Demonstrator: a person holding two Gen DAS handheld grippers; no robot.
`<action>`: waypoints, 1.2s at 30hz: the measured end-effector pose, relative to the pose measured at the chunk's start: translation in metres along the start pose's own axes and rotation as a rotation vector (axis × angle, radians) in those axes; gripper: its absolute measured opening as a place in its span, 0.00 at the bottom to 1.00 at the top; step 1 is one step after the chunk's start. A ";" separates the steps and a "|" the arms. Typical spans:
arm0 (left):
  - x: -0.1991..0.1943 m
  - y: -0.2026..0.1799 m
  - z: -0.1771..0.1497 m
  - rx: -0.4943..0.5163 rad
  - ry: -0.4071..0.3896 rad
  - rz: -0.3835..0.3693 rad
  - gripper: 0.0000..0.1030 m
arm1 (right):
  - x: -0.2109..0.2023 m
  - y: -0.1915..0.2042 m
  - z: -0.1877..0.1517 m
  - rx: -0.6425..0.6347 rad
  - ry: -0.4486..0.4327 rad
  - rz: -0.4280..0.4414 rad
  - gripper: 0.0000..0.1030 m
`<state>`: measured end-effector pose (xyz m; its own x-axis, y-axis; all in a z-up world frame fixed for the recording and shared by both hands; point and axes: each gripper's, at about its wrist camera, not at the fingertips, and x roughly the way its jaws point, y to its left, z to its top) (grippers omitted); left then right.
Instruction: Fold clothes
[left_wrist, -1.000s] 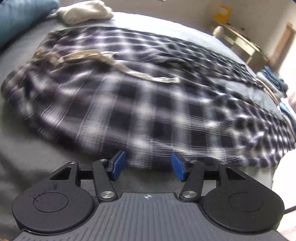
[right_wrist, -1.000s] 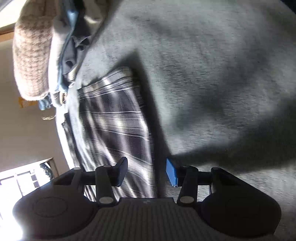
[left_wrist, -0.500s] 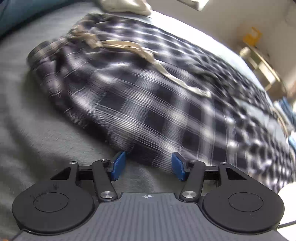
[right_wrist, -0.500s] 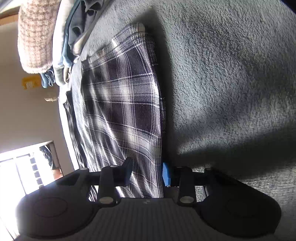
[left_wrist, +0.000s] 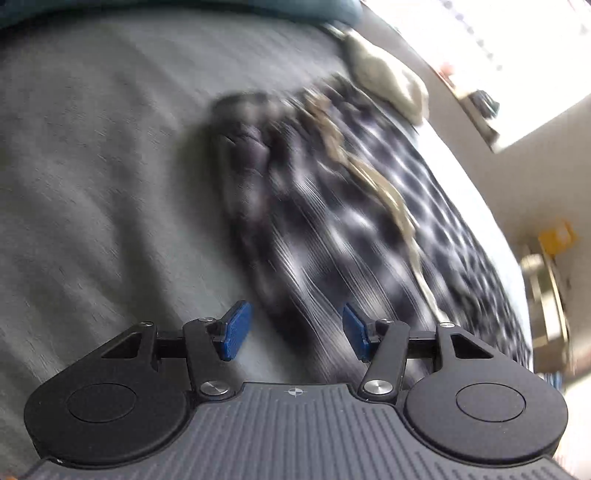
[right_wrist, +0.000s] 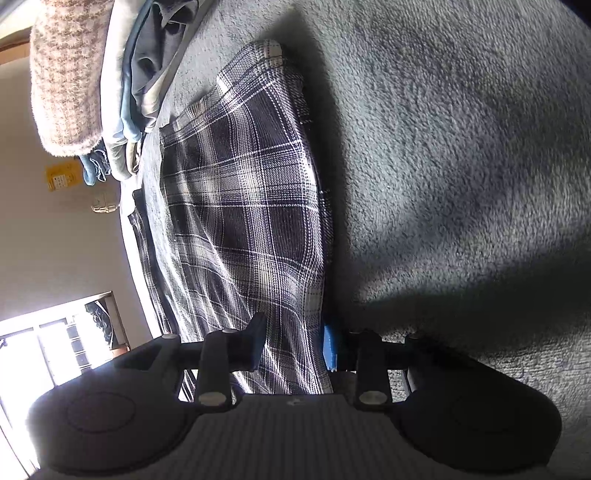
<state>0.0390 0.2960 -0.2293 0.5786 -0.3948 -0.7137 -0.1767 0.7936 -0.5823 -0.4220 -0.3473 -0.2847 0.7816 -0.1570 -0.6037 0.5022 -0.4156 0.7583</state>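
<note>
Black-and-white plaid trousers (left_wrist: 332, 206) with a beige drawstring (left_wrist: 373, 177) lie on a grey blanket (left_wrist: 96, 177). The left wrist view is blurred by motion. My left gripper (left_wrist: 291, 328) is open, its blue pads (left_wrist: 234, 328) just short of the trousers' near edge. In the right wrist view a plaid leg (right_wrist: 251, 192) runs away from me. My right gripper (right_wrist: 291, 343) has its jaws either side of that leg's edge with a gap left, the cloth lying between the pads (right_wrist: 330, 347).
A stack of folded clothes (right_wrist: 147, 74) and a fuzzy beige knit (right_wrist: 62, 81) lie beyond the leg's end. A cream garment (left_wrist: 388, 81) lies past the waistband. A yellow box (left_wrist: 556, 236) and a small table (left_wrist: 546, 295) stand off the bed.
The left gripper has swung left toward the waistband side, still open. The right gripper has moved forward over the leg's edge and its jaws have narrowed around the cloth.
</note>
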 end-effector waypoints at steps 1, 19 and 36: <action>0.004 0.002 0.005 -0.015 0.000 -0.004 0.55 | -0.002 -0.002 0.000 -0.002 0.001 -0.001 0.32; 0.018 0.011 -0.012 -0.156 0.119 -0.199 0.54 | 0.002 -0.002 0.001 0.010 0.006 0.002 0.33; 0.030 -0.004 0.003 -0.097 0.062 -0.096 0.38 | 0.012 0.018 0.003 -0.093 -0.019 -0.048 0.06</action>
<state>0.0596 0.2824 -0.2477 0.5469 -0.4966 -0.6740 -0.2014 0.7034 -0.6817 -0.4047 -0.3594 -0.2795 0.7489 -0.1561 -0.6441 0.5722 -0.3380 0.7472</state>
